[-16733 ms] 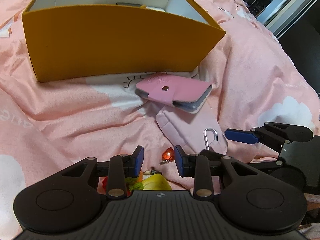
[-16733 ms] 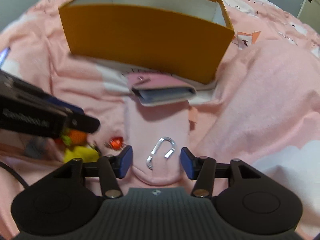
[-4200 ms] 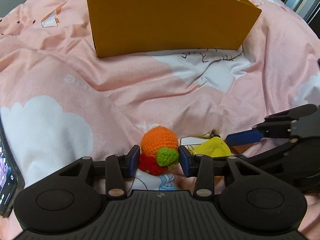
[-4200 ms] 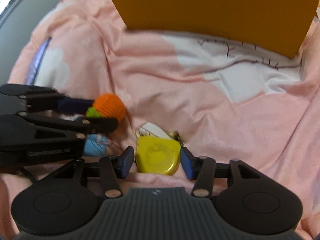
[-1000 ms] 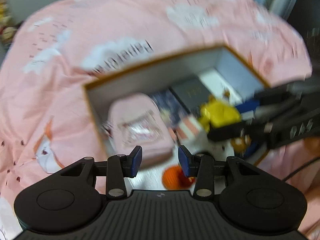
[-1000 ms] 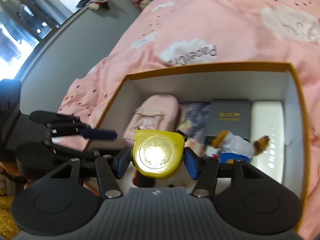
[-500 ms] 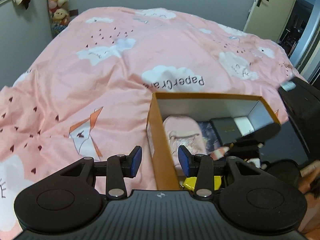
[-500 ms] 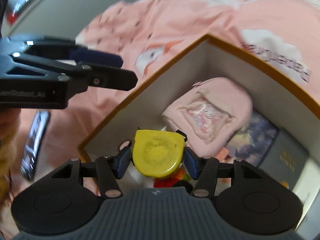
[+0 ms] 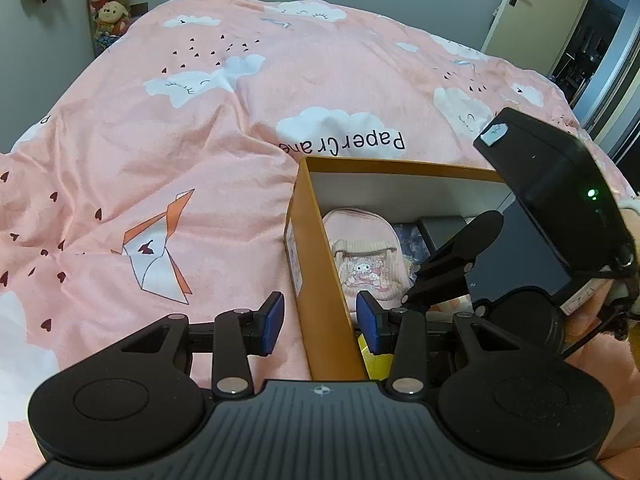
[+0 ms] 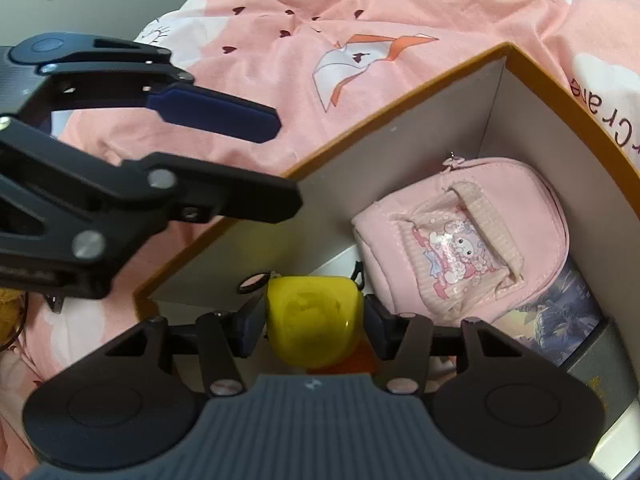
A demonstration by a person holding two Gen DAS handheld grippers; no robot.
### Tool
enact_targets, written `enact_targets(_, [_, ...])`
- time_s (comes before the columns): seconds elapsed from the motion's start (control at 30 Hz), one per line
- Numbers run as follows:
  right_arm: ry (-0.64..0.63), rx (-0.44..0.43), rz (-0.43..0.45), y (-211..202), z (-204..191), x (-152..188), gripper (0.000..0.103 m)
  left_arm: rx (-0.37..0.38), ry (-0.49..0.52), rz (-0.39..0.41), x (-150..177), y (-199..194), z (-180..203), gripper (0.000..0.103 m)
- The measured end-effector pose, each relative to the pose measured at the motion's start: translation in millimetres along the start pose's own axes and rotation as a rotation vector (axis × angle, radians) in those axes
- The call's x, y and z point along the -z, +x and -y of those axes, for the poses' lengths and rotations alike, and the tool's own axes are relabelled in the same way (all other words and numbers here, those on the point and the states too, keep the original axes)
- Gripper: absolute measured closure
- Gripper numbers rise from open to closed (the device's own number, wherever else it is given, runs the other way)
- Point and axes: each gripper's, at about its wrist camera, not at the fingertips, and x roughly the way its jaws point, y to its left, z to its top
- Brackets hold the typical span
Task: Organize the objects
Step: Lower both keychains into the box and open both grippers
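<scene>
An orange cardboard box (image 9: 320,280) with a white inside sits on the pink bedspread; it also shows in the right wrist view (image 10: 400,120). My right gripper (image 10: 315,330) is shut on a yellow tape measure (image 10: 314,320) and holds it low inside the box's near corner, over something orange. A pink pouch (image 10: 468,240) lies in the box, also in the left wrist view (image 9: 368,256). My left gripper (image 9: 320,322) is open and empty, its jaws straddling the box's left wall. The right gripper's body (image 9: 500,272) covers the box's right part.
A printed card (image 10: 560,312) and a dark grey case (image 10: 604,368) lie in the box beyond the pouch. Pink bedspread (image 9: 180,160) spreads left of and beyond the box. Plush toys (image 9: 108,4) stand at the far wall, a door (image 9: 532,12) at the far right.
My right gripper has lowered the tape measure deeper into the box's corner. My left gripper has stayed open at the box's left wall, barely moving.
</scene>
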Motion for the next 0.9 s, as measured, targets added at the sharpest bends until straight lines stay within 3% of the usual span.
enact_targets(0.23, [0.046, -0.055, 0.054, -10.0, 0.2, 4.0, 0.046, 0.004, -0.004, -0.006, 3.0, -0.7, -1.0, 0.055])
enact_targets(0.33, [0.066, -0.032, 0.073, -17.6, -2.6, 6.0, 0.049, 0.005, -0.004, -0.006, 3.9, -1.7, -0.6, 0.055])
enact_targets(0.4, [0.1, -0.01, 0.073, -19.9, -1.4, 6.7, 0.075, 0.007, -0.007, -0.003, 4.5, -2.8, 0.4, 0.055])
enact_targets(0.43, [0.112, -0.003, 0.069, -20.3, -0.4, 8.3, 0.078, 0.008, -0.009, -0.002, 5.0, -3.3, 0.7, 0.055])
enact_targets(0.73, [0.125, 0.056, 0.054, -23.4, -1.6, 23.5, 0.09, 0.012, -0.015, 0.001, 7.2, -4.6, 2.1, 0.055])
enact_targets(0.9, [0.11, 0.018, 0.039, -17.7, -7.9, 24.1, 0.092, 0.013, -0.021, -0.001, 10.6, -6.1, 2.6, 0.055])
